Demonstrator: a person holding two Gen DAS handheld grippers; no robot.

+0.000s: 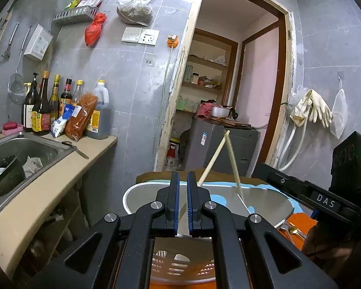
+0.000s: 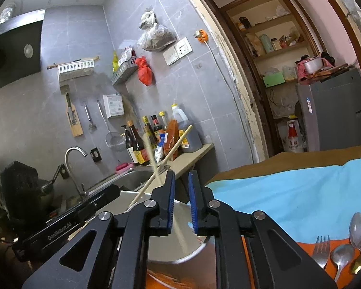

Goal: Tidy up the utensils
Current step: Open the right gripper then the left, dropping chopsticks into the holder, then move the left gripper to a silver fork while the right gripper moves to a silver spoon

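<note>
A grey utensil holder with a white rim (image 1: 142, 192) stands on an orange surface. Two pale chopsticks lean in it and cross at their tops, one (image 1: 213, 159) tilting left, the other (image 1: 234, 166) tilting right. My left gripper (image 1: 183, 175) hovers over the holder's near side, shut, with nothing clamped. In the right wrist view my right gripper (image 2: 180, 175) stands just above the holder (image 2: 199, 250), its blue pads apart. A blurred chopstick (image 2: 151, 154) slants behind the left finger and crosses the gap low down, touching neither pad. The other chopstick (image 2: 173, 147) is sharp.
A fork (image 2: 321, 250), two steel spoons (image 2: 358, 228) and a gold spoon (image 2: 357, 266) lie on the orange surface at right, by a blue cloth (image 2: 288, 192). A sink (image 1: 24, 149), a counter with bottles (image 1: 43, 110) and a spoon (image 1: 74, 148) stand left. A white slotted basket (image 1: 180, 265) sits below.
</note>
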